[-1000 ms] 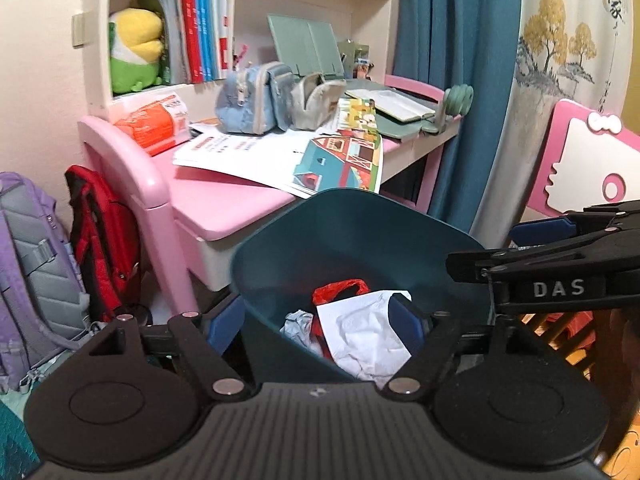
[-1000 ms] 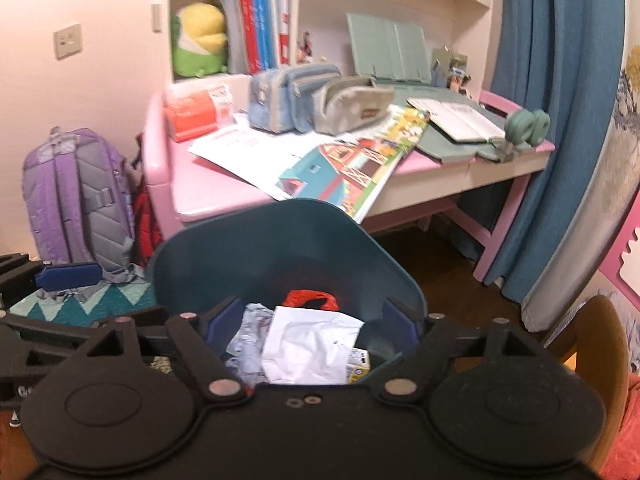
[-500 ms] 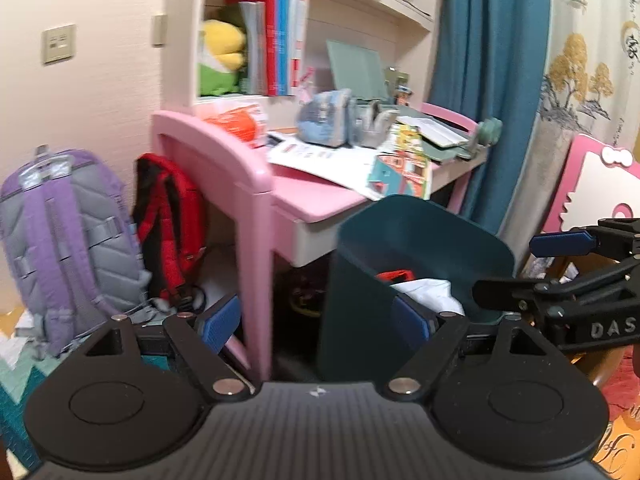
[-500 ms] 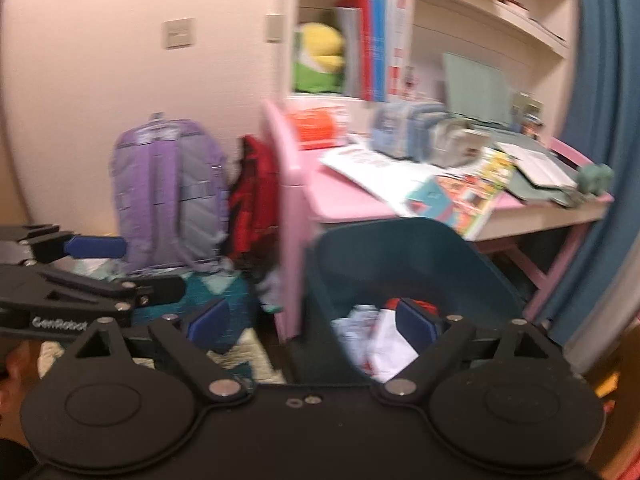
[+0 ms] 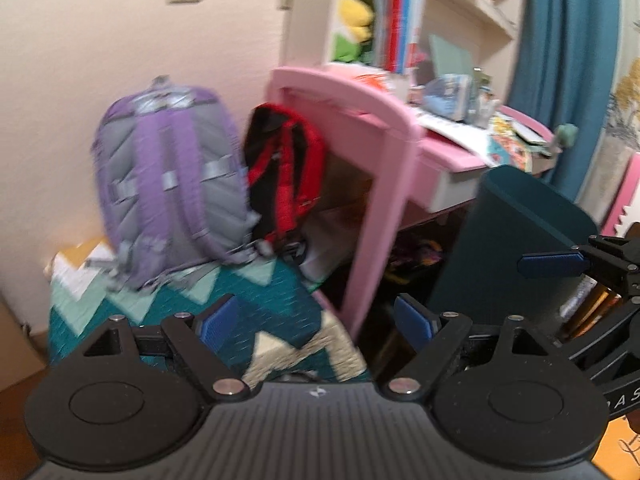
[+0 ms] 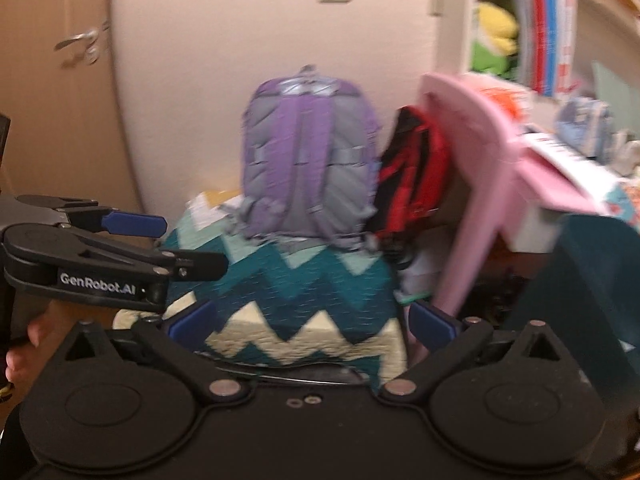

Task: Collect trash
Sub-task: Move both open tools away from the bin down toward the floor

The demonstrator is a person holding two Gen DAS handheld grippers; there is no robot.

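Teal bin (image 5: 516,236) upright, mouth upward

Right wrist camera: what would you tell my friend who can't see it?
The open right claw points at a purple-and-grey backpack on a teal zigzag-patterned cushion. A red-and-black bag hangs beside a pink desk.

Motion blur smears both my views. My teal bin (image 5: 516,236) shows only its outer wall, contents hidden; in my right view the edge cuts it off (image 6: 592,280). Items on the pink desk (image 5: 452,152) are too blurred to tell
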